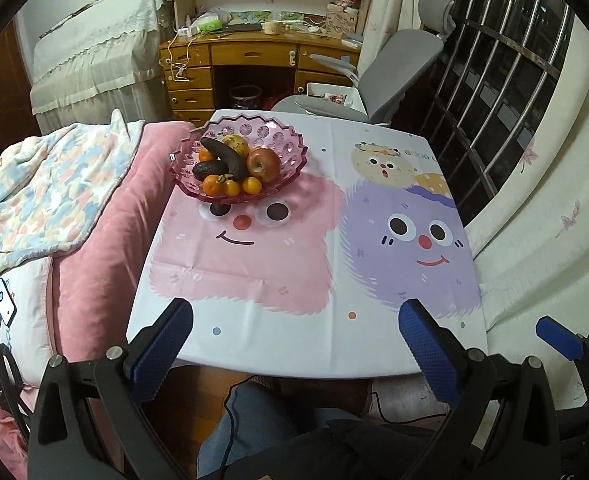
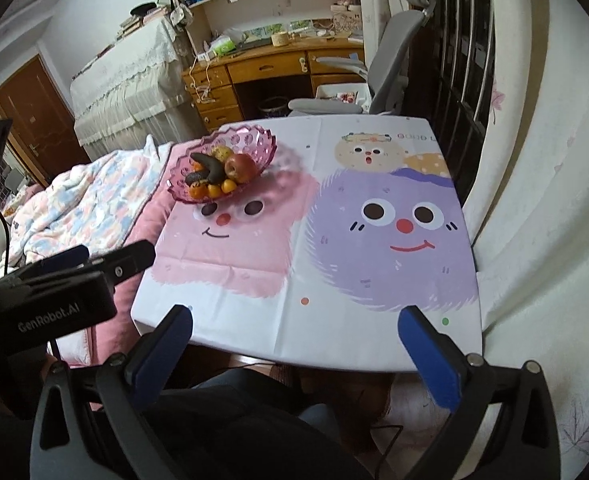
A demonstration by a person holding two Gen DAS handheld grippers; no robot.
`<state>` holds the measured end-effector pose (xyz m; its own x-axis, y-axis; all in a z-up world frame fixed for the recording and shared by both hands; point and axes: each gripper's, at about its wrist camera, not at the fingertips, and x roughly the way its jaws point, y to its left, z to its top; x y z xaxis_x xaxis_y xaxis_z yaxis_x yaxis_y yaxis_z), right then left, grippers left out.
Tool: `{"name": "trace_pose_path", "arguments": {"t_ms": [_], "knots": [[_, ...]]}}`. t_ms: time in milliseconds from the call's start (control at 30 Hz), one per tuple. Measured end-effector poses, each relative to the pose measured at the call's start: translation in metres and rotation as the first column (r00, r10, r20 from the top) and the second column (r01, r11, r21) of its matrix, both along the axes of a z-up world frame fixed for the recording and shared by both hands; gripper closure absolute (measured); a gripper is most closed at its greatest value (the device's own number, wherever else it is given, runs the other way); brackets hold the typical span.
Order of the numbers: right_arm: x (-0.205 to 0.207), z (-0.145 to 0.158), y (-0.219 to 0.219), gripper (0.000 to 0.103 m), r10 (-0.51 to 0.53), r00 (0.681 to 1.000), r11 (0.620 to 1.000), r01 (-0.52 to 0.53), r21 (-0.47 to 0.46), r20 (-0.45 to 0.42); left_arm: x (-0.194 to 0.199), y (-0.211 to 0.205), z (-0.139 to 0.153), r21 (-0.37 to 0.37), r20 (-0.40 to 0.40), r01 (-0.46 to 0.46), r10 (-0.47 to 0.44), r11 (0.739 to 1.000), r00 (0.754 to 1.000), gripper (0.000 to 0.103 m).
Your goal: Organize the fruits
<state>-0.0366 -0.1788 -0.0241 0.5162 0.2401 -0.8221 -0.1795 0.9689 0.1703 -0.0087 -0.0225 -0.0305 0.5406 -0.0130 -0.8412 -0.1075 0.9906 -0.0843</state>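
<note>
Nearest the cameras, both grippers hang over the near edge of the table, above the person's lap. The left gripper (image 1: pixel 296 330) has its blue-padded jaws spread wide with nothing between them, only the tablecloth and a strip of jeans showing in the gap. The right gripper (image 2: pixel 296 334) is likewise spread wide and holds nothing; its blue pads stand apart over the table's near rim. From the right wrist view the left gripper's black body sits just off the table's left side, over the pink bedding (image 2: pixel 142 224). The table (image 1: pixel 334 352) is covered with a white cloth printed with a pink fuzzy face on the left and a purple one on the right, and the printed area in front of the grippers carries no fruit. All the fruit is at the far left corner, in a pink scalloped glass bowl (image 1: pixel 290 152) that stands on the cloth just above the pink face's eyes. Inside it lie a red apple (image 1: pixel 264 164), a very dark banana (image 1: pixel 226 158), what looks like an avocado (image 1: pixel 208 170), several small oranges (image 1: pixel 232 187) along the near side and a yellowish speckled fruit (image 1: pixel 236 143) at the back. Beyond the table stand a grey office chair (image 1: pixel 398 68) and a wooden desk (image 1: pixel 254 54).
</note>
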Motion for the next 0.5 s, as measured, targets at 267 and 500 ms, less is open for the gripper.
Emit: {"name": "trace_pose_path", "arguments": {"t_ms": [267,500], "knots": [[0.004,-0.002,0.000,0.000,0.018,1.000,1.000,-0.018,0.000,-0.008,-0.001,-0.006,0.001,0.016,0.004,-0.006,0.006,1.000,1.000,0.001],[0.005,-0.003,0.000,0.000,0.020,1.000,1.000,-0.020,0.000,-0.013,0.002,-0.013,0.000,0.032,-0.005,0.012,-0.011,0.999,1.000,0.001]]}}
